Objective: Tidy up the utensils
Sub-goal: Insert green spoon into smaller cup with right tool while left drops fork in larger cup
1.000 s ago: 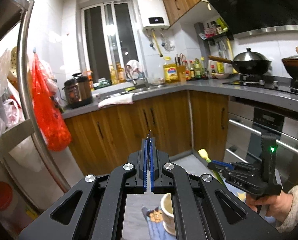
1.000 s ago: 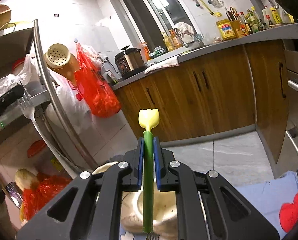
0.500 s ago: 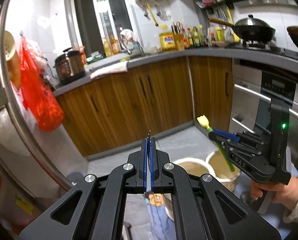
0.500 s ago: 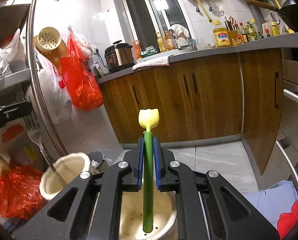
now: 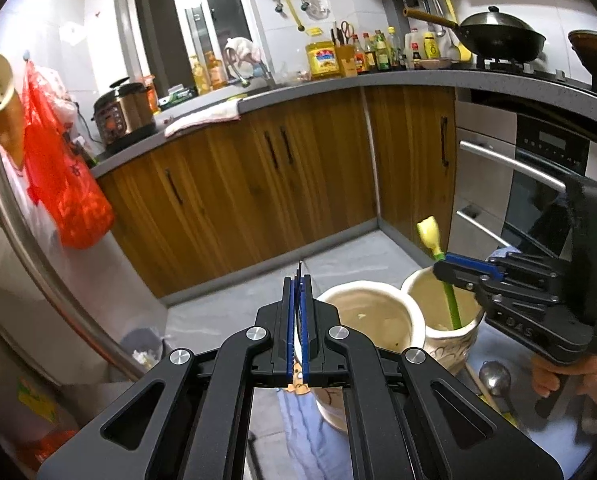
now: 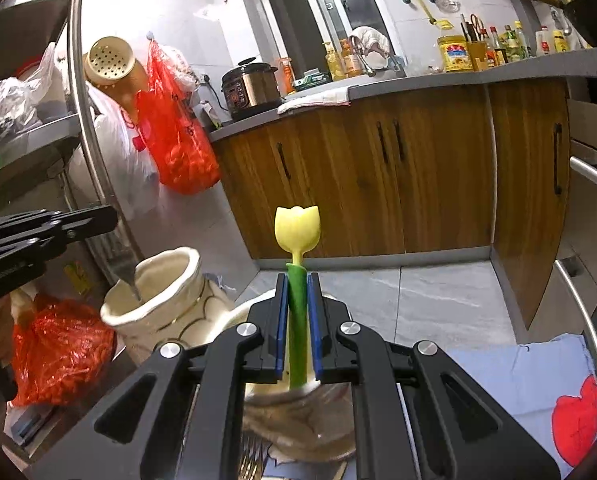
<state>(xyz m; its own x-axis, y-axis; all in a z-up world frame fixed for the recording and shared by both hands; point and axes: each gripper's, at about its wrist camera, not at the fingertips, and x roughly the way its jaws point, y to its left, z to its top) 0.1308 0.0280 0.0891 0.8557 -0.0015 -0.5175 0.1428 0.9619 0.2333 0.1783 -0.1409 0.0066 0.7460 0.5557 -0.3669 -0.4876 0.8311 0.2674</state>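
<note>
Left wrist view looks over the left tongs (image 5: 297, 300), pressed together on a thin metal utensil whose dark tip pokes out past the pads; I cannot tell from here what utensil it is. Just ahead stand two cream pots: the near pot (image 5: 372, 320) under the left tongs, and the far pot (image 5: 442, 312), where the right tongs (image 5: 464, 268) pinch a green stick (image 5: 450, 300) with a yellow tulip end, its lower part already inside the rim. Right wrist view shows the same stick (image 6: 297, 320) clamped upright between the right tongs (image 6: 297, 332), and it adds what the other view hides: a fork (image 6: 128, 272) hanging from the left tongs (image 6: 54, 228) with its tines at the mouth of the near pot (image 6: 166, 300). Only the left view shows a spoon (image 5: 494, 378) lying on the blue cloth (image 5: 310, 432) beside the pots, not yet sorted, and the hand (image 5: 566, 376) gripping the right tool. Likely trouble: the pots stand touching or nearly so, and a utensil catching a rim on the way down could tip one; let go too high, the top-heavy stick may lean out over the edge
</note>
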